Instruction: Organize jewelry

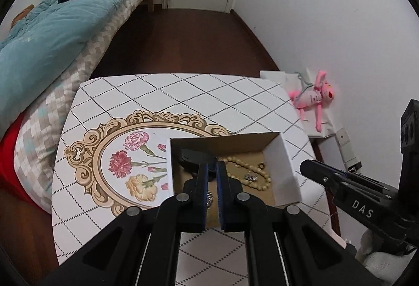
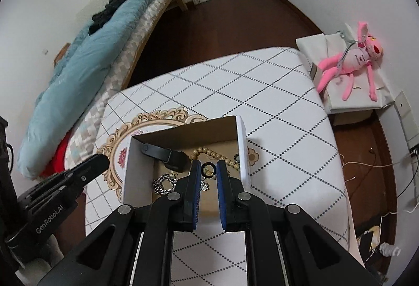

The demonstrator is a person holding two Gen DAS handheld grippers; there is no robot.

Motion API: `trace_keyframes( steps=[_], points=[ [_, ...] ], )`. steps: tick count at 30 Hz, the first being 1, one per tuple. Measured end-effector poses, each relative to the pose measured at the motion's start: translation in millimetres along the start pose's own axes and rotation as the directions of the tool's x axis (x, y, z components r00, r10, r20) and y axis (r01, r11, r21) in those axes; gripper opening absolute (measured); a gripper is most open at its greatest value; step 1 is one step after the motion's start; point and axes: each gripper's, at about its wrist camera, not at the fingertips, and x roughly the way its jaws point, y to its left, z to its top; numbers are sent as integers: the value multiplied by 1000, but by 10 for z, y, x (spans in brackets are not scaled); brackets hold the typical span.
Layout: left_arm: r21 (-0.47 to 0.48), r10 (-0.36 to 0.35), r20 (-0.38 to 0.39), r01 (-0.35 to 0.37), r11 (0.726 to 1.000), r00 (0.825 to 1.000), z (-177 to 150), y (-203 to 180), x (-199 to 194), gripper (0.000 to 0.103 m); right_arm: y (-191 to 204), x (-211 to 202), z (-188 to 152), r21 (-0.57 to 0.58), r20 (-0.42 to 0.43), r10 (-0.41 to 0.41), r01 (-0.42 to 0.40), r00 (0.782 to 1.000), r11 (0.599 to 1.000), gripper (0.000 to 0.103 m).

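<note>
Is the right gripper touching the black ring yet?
Cannot tell. In the right wrist view the black ring sits between the tips of the right gripper, but whether either pad meets it is unclear; the left wrist view hides it.

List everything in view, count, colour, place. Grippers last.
cardboard box: 1, white outside, brown inside, on table
bead string: 1, beige, in box
chain: 1, silver, in box
black ring: 1, between right gripper's fingertips
black object: 1, in box
table: 1, white, dotted grid, floral print
plush toy: 1, pink, by wall
bed: 1, teal duvet
left gripper: black, nearly closed
right gripper: black, around ring
</note>
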Motion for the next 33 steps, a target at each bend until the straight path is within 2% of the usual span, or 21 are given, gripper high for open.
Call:
trace_keyframes(
  steps=[3, 5, 8, 9, 10, 11, 12, 13, 14, 19, 21, 24, 25, 26, 33],
  points=[
    [-12, 1, -36, -1, 1000, 999, 66, 54, 136, 4, 28, 209, 40, -19, -58, -13, 12, 998, 1000, 12],
    [-31, 26, -55, -27, 999, 998, 88, 104, 198, 7, 65, 364, 46, -44, -121, -27, 22, 992, 999, 13],
    [-41, 72, -111, -77, 996, 991, 100, 161, 318, 10, 51, 474, 25, -54, -167, -50, 41, 985, 998, 13],
    [-40, 95, -125, -101, 994, 988, 95, 181, 348, 12, 45, 491, 19, -55, -175, -53, 44, 983, 998, 15],
    [-41, 110, -132, -117, 992, 985, 89, 191, 366, 15, 36, 499, 19, -55, -179, -56, 47, 982, 997, 24],
    [-40, 125, -137, -131, 991, 983, 76, 203, 376, 28, 25, 489, 20, -57, -176, -59, 50, 983, 997, 38],
    [-39, 135, -135, -142, 989, 982, 66, 217, 380, 51, 15, 476, 26, -59, -173, -59, 50, 983, 997, 45],
    [-41, 147, -128, -154, 987, 981, 55, 233, 375, 62, 9, 464, 30, -60, -170, -57, 48, 984, 997, 52],
    [-46, 152, -114, -158, 986, 982, 45, 246, 356, 70, 10, 453, 41, -58, -168, -53, 44, 984, 997, 52],
    [-43, 182, -111, -188, 981, 977, 30, 273, 353, 71, 44, 335, 79, -74, -127, -91, 82, 988, 994, 53],
    [-31, 198, -102, -202, 979, 975, 3, 267, 343, 88, 44, 271, 81, -85, -109, -116, 107, 987, 991, 60],
    [-16, 224, -92, -226, 974, 970, -59, 260, 349, 101, 37, 223, 60, -117, -84, -193, 183, 978, 976, 81],
    [-12, 231, -92, -233, 972, 969, -80, 260, 358, 102, 27, 229, 50, -125, -85, -211, 199, 974, 972, 92],
    [-8, 241, -93, -243, 970, 966, -105, 258, 369, 103, 12, 246, 29, -135, -88, -234, 222, 968, 966, 99],
    [3, 269, -109, -270, 963, 957, -264, 232, 419, 103, -42, 301, -93, -168, -94, -305, 287, 948, 943, 103]
  ],
)
